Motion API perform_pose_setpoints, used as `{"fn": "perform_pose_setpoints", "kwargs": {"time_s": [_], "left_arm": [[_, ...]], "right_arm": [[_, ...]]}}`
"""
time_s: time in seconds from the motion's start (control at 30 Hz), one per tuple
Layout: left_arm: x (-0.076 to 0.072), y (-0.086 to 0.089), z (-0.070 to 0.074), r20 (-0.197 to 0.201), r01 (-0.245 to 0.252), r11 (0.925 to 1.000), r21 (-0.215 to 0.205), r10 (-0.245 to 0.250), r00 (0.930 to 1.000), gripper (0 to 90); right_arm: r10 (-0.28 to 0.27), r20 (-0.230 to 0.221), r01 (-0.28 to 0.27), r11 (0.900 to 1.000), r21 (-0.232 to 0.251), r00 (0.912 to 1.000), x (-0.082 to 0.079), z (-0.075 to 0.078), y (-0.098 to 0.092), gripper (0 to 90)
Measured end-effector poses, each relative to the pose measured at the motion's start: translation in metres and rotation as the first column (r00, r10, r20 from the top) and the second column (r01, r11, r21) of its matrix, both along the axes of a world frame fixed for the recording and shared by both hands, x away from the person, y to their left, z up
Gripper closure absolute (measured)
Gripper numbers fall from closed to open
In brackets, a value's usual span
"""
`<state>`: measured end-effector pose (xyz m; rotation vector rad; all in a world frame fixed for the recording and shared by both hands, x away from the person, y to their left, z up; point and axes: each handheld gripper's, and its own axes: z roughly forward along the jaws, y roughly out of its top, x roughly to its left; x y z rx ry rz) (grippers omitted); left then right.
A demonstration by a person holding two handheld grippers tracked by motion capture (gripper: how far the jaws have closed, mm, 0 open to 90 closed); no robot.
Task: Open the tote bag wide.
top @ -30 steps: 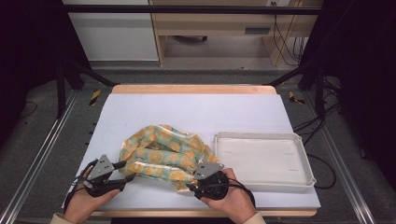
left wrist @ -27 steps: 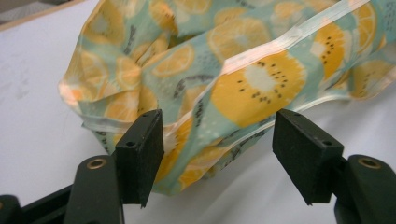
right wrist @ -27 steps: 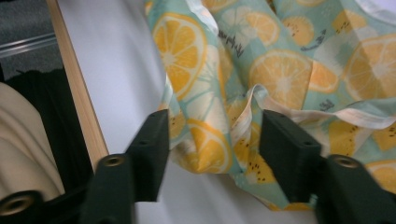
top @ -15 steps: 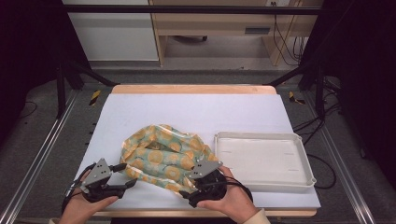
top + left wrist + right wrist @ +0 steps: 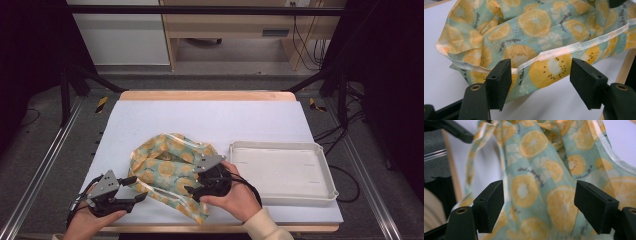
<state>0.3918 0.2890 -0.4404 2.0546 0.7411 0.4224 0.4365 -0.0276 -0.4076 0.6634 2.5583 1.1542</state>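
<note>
A crumpled cloth (image 5: 165,165) printed with orange and kiwi slices lies on the white table (image 5: 210,117), near its front. My left gripper (image 5: 137,189) sits at the cloth's left front edge, open. In the left gripper view the cloth's white hem (image 5: 554,53) runs between the jaws of the left gripper (image 5: 541,85); they have just closed a little, and the pads do not press on it. My right gripper (image 5: 194,186) hovers over the cloth's right part. Its jaws (image 5: 539,207) have just narrowed slightly but stand open, with the cloth (image 5: 536,182) behind them.
A shallow white tray (image 5: 280,146) stands at the right of the table, close to the right hand (image 5: 235,200). The table's wooden front edge (image 5: 225,229) runs just below both hands. Dark frame posts stand at the back corners.
The right gripper has moved left and away from the front edge, from the cloth's right end onto its middle, and its jaws stand wider. The left hand has hardly moved.
</note>
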Motion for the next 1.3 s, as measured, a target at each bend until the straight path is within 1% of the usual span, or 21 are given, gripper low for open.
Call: {"fn": "perform_pose_setpoints", "kwargs": {"time_s": [0.1,0.13,0.17,0.23,0.27,0.3,0.33,0.4,0.47,0.5,0.53,0.57,0.6,0.63,0.67,0.7,0.77,0.97,1.03,1.17,1.3], "left_arm": [[0.001,0.0,-0.002,-0.012,-0.008,1.0,0.005,0.008,0.9999,34.9],[0.002,0.0,-0.003,-0.013,-0.012,0.9999,0.009,0.012,0.9998,35.0],[0.002,0.0,-0.004,-0.015,-0.019,0.9998,0.008,0.019,0.9997,35.9],[0.003,0.0,-0.005,-0.022,-0.024,0.9996,0.013,0.024,0.9995,36.0],[0.003,0.0,-0.005,-0.022,-0.024,0.9996,0.013,0.024,0.9995,36.0],[0.003,0.001,-0.005,-0.024,-0.027,0.9996,0.013,0.027,0.9993,36.0],[0.003,0.001,-0.005,-0.022,-0.03,0.9995,0.013,0.03,0.9993,36.0],[0.003,0.001,-0.005,-0.023,-0.03,0.9995,0.011,0.03,0.9993,36.0],[0.003,0.001,-0.005,-0.022,-0.037,0.9993,0.01,0.037,0.9991,36.0],[0.003,0.001,-0.005,-0.022,-0.038,0.9992,0.011,0.038,0.999,36.0],[0.003,0.001,-0.005,-0.02,-0.04,0.9991,0.011,0.041,0.999,36.0],[0.003,0.001,-0.005,-0.018,-0.045,0.9989,0.01,0.045,0.9988,36.0],[0.003,0.002,-0.004,-0.018,-0.046,0.9989,0.01,0.047,0.9988,36.0],[0.004,0.002,-0.004,-0.019,-0.048,0.9988,0.007,0.048,0.9987,36.0],[0.004,0.002,-0.004,-0.019,-0.05,0.9987,0.007,0.05,0.9986,36.0],[0.004,0.002,-0.004,-0.019,-0.052,0.9986,0.009,0.053,0.9984,36.0],[0.004,0.002,-0.005,-0.021,-0.053,0.9986,0.011,0.053,0.9984,36.0],[0.005,0.003,-0.004,-0.017,-0.062,0.998,0.009,0.062,0.9979,36.0],[0.005,0.004,-0.004,-0.016,-0.065,0.9979,0.006,0.065,0.9977,36.0],[0.006,0.006,0.002,0.002,-0.088,0.996,-0.014,0.088,0.9961,35.4],[0.011,0.008,0.011,0.042,-0.118,0.9931,-0.004,0.118,0.9922,33.4]], "right_arm": [[-0.021,-0.013,0.021,1.0,-0.019,0.9997,0.017,-0.006,0.01,19.4],[-0.019,-0.022,0.019,1.0,-0.019,0.9996,0.021,-0.008,0.011,18.7],[-0.017,-0.034,0.016,1.0,-0.025,0.9993,0.029,-0.012,0.016,16.6],[-0.021,-0.047,0.02,0.999,-0.031,0.9987,0.037,-0.015,0.02,19.3],[-0.021,-0.047,0.02,0.999,-0.031,0.9987,0.037,-0.015,0.02,19.3],[-0.024,-0.047,0.022,0.999,-0.045,0.9986,0.042,-0.018,0.023,23.6],[-0.024,-0.047,0.022,0.999,-0.045,0.9986,0.042,-0.018,0.023,23.6],[-0.019,-0.051,0.016,0.999,-0.047,0.9986,0.044,-0.02,0.026,29.2],[-0.007,-0.05,0.005,0.999,-0.048,0.9987,0.043,-0.02,0.027,35.3],[-0.001,-0.038,-0.001,0.999,-0.053,0.9993,0.042,-0.021,0.028,39.4],[0.006,-0.029,-0.008,0.998,-0.058,0.9996,0.042,-0.021,0.028,40.1],[0.011,-0.023,-0.013,0.998,-0.061,0.9997,0.041,-0.02,0.028,45.6],[0.03,-0.026,-0.031,0.998,-0.051,0.9992,0.04,-0.018,0.027,57.4],[0.035,-0.015,-0.035,0.999,-0.039,0.9993,0.038,-0.017,0.027,59.0],[0.033,0.002,-0.032,0.998,-0.048,0.9995,0.037,-0.016,0.027,61.5],[0.033,0.007,-0.033,0.998,-0.047,0.9994,0.036,-0.016,0.026,63.8],[0.041,0.007,-0.04,0.998,-0.048,0.9991,0.036,-0.016,0.026,66.3],[0.06,0.017,-0.06,0.997,-0.042,0.998,0.035,-0.014,0.024,85.3],[0.064,0.024,-0.063,0.997,-0.035,0.9977,0.035,-0.013,0.024,88.8],[0.071,0.044,-0.07,0.997,-0.021,0.9965,0.03,-0.009,0.022,89.6],[0.088,0.064,-0.088,0.996,-0.01,0.994,0.017,-0.007,0.019,89.6]]}}
